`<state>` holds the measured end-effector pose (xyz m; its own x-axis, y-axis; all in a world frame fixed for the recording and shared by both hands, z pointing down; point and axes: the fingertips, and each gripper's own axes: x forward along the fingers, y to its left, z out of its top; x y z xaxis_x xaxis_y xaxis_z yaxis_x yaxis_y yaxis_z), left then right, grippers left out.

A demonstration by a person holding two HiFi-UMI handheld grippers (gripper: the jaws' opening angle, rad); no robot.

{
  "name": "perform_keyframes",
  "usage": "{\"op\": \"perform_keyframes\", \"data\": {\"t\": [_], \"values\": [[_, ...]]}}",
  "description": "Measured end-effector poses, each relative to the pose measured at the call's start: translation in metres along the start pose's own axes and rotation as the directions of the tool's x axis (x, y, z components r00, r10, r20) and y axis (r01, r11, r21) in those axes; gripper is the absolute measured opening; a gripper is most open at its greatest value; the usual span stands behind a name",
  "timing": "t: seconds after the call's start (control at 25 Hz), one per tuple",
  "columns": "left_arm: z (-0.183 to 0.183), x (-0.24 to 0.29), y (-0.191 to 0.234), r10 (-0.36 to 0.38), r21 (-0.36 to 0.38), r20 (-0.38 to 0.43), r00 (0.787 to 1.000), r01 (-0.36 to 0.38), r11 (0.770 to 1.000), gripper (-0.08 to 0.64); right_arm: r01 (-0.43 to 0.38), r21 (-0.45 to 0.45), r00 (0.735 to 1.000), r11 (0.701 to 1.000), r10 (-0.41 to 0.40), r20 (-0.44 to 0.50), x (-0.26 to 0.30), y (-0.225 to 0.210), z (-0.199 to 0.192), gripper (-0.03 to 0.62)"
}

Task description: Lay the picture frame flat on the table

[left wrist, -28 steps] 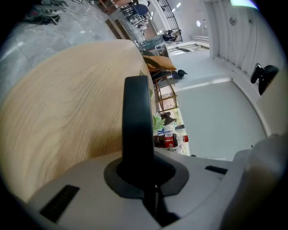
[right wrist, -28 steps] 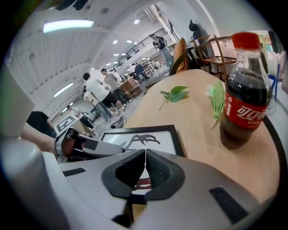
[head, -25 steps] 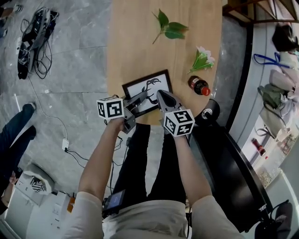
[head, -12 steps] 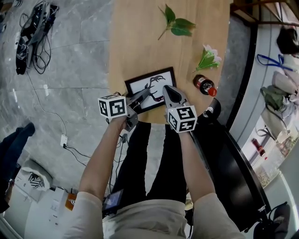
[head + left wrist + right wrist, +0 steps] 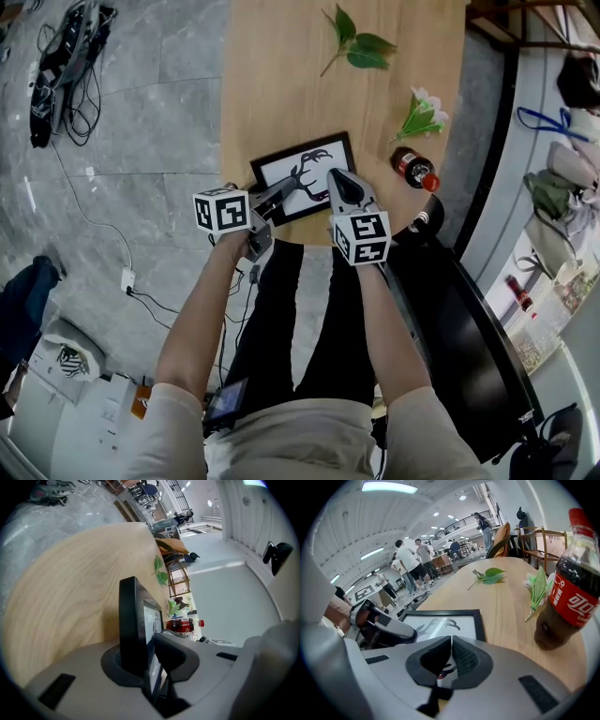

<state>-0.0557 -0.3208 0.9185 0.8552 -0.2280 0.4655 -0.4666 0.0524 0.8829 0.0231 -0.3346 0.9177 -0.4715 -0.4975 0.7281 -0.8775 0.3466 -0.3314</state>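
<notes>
Bystander [image 5: 26, 286] retreated, picture frame [image 5: 317, 157], wooden table [image 5: 281, 75], grey floor [image 5: 150, 112]

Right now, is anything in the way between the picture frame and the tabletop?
Nothing visible does. The left hand-held gripper clamps the picture frame's edge; the bottle and flower sit apart on the table, to its right.

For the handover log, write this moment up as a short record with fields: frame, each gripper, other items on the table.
Picture frame: looks flat on the wooden table, near its front edge
Left gripper: jaws shut on the frame's edge
Right gripper: jaws together, empty, above the frame
Also on table: cola bottle, green leaf, flower sprig
</notes>
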Motion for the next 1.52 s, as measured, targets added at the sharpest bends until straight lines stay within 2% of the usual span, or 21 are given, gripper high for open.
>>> {"op": "perform_keyframes", "data": {"t": [0.24, 0.52, 0.88, 1.36, 1.52], "values": [[-0.005, -0.006, 0.007, 0.006, -0.025, -0.001, 1.0, -0.006, 1.0, 0.081, 0.015, -0.024, 1.0, 1.0, -0.015, -0.009, 0.002, 0.002, -0.002, 0.035], [-0.013, -0.021, 0.011, 0.008, 0.001, -0.029, 1.0, -0.008, 1.0, 0.081, 0.007, -0.039, 1.0, 0.999, -0.007, -0.02, 0.003, 0.004, -0.003, 0.035], [-0.023, -0.028, 0.021, 0.018, -0.014, -0.023, 1.0, -0.018, 1.0, 0.084, 0.006, -0.07, 0.999, 0.998, -0.009, -0.036, 0.003, 0.004, -0.008, 0.034], [-0.041, -0.059, 0.048, 0.075, -0.017, -0.036, 0.997, -0.076, 0.997, 0.092, 0.031, -0.083, 0.998, 0.996, -0.035, -0.048, 0.006, 0.008, -0.011, 0.034], [-0.043, -0.065, 0.052, 0.094, -0.016, -0.017, 0.995, -0.094, 0.995, 0.091, 0.023, -0.105, 0.998, 0.994, -0.029, -0.053, 0.006, 0.011, -0.014, 0.034]]}}
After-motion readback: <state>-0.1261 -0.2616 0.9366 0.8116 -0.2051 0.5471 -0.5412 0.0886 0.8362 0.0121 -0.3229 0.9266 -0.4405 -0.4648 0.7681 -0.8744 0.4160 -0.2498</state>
